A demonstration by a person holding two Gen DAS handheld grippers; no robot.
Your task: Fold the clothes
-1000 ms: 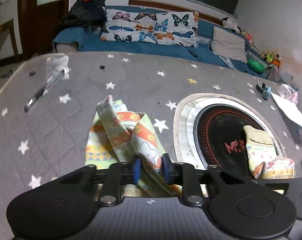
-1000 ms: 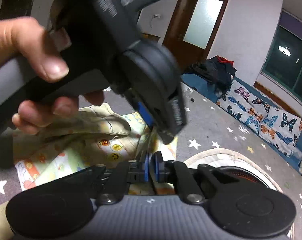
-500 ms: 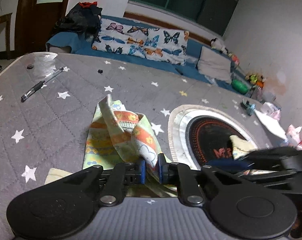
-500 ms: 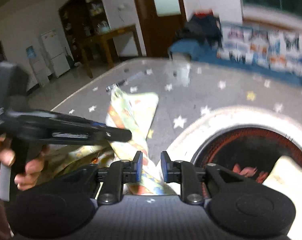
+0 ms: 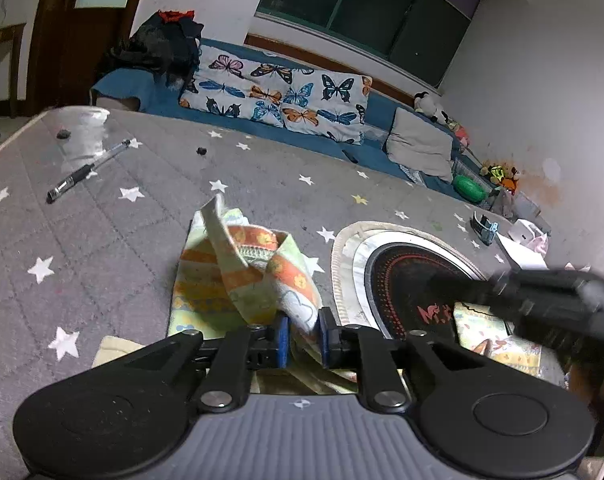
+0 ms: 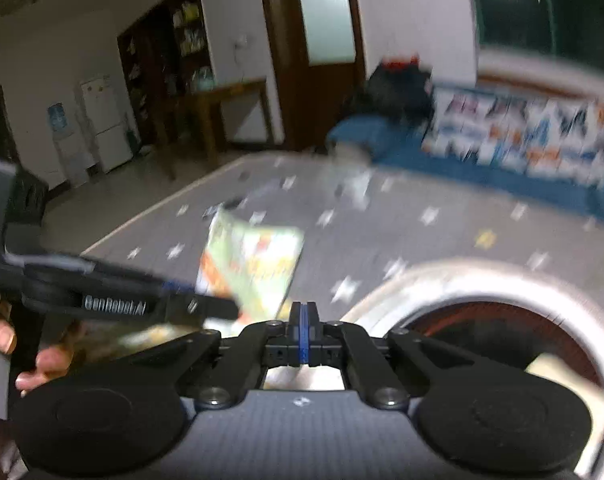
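Two claws low over table, left claw (image 5: 304,334) pinching garment (image 5: 245,276), right claw (image 6: 300,330) closed

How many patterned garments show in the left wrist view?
2. One garment lies on the star-print cloth, pinched by the left gripper; a second garment sits on the black cooktop, partly hidden. Others may be out of view.

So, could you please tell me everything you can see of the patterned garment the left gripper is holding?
The patterned garment looks like soft cotton, pale green and yellow with orange bands and small prints. Its lower layer lies flat on the grey star-print cover, beside the round black cooktop. A strip with a cream hem is lifted and twisted upward, its end between the fingers of the left gripper.
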